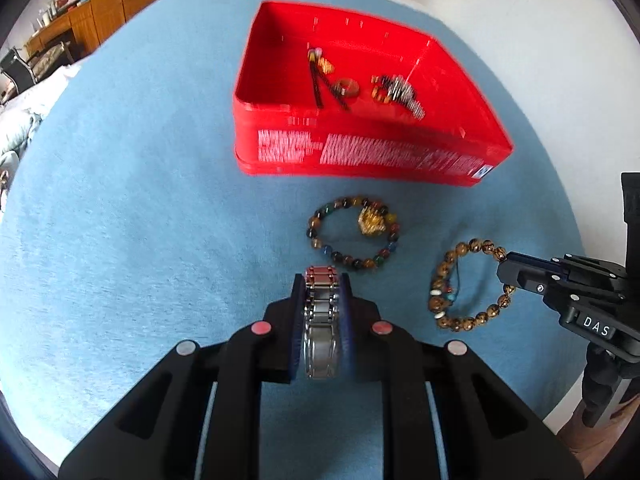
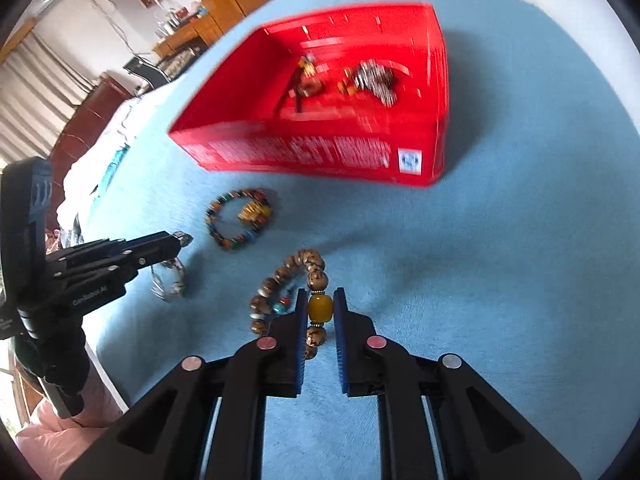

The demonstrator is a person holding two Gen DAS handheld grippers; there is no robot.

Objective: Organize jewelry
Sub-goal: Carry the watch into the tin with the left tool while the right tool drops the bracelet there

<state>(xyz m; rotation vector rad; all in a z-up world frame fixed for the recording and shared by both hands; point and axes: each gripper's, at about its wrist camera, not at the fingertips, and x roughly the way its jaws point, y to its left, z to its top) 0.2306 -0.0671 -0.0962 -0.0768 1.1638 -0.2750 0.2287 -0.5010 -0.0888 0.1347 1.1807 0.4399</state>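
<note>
A: Status of cloth [image 1: 120,240] and tin [image 1: 360,156]?

B: Blue cloth covers the surface. The red tin stands open on it, with jewelry [image 1: 396,90] inside.

A: Left gripper [image 1: 322,284]?

B: Jaws pinch the metal band [image 1: 320,320].

A: Right gripper [image 2: 321,300]?

B: Jaws pinch the brown bracelet [image 2: 280,280] at its yellow bead [image 2: 320,309].

A: Remaining item?

B: The mixed bracelet [image 1: 352,234] lies on the cloth, just before the tin, between both grippers.
</note>
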